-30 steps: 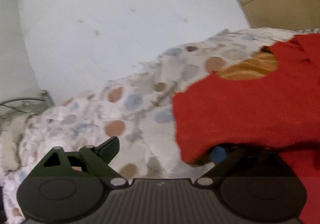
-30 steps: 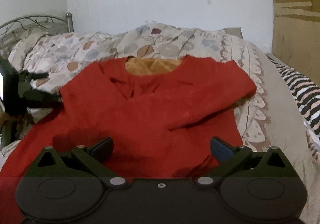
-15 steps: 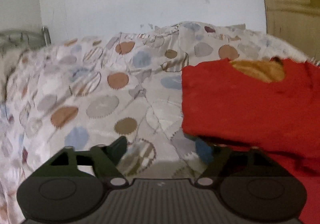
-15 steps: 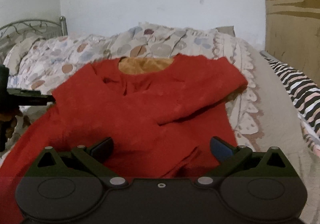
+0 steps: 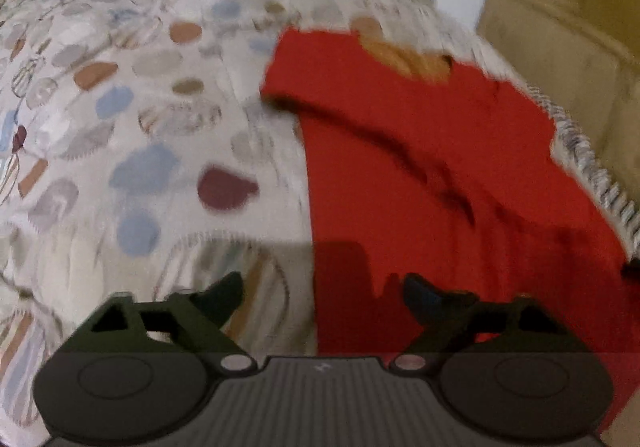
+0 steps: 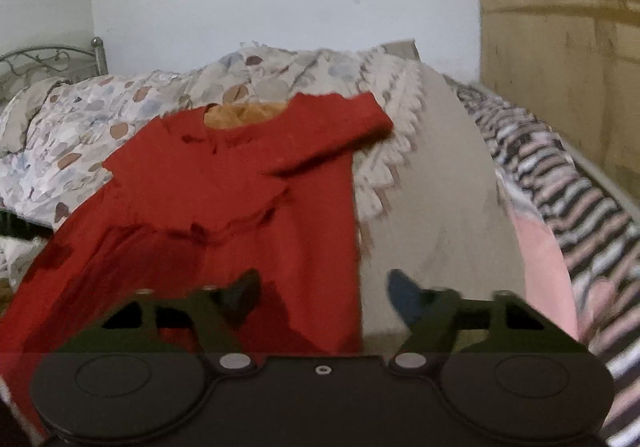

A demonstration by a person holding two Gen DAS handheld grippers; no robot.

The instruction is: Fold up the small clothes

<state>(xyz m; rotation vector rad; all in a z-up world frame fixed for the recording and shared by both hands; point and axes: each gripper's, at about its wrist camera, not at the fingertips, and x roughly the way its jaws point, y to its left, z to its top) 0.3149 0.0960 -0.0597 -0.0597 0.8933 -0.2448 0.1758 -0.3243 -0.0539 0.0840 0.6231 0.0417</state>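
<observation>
From the left wrist view, the left gripper [image 5: 322, 289] hangs with its jaws spread wide and nothing between them, straddling the near left edge of the red sweater [image 5: 432, 183]. A second ago its right finger was tucked under a lifted fold of that sweater; now the fold lies flat across the chest, so the left sleeve has been let go and laid inward. The picture is smeared, which suggests the gripper is swinging down toward the hem. The dotted quilt [image 5: 120, 107] lies left of the sweater.

From the right wrist view, the right gripper [image 6: 324, 289] is also wide open and empty, now over the sweater's near right edge rather than its middle as before. The sweater [image 6: 224, 191] lies spread on the bed, orange-lined collar far from the camera, both sleeves crossed over the body. A striped cloth [image 6: 576, 207] sits well right of it. Judging by this, the sleeve folds are done and both grippers look set to take the hem for the lengthwise fold.
</observation>
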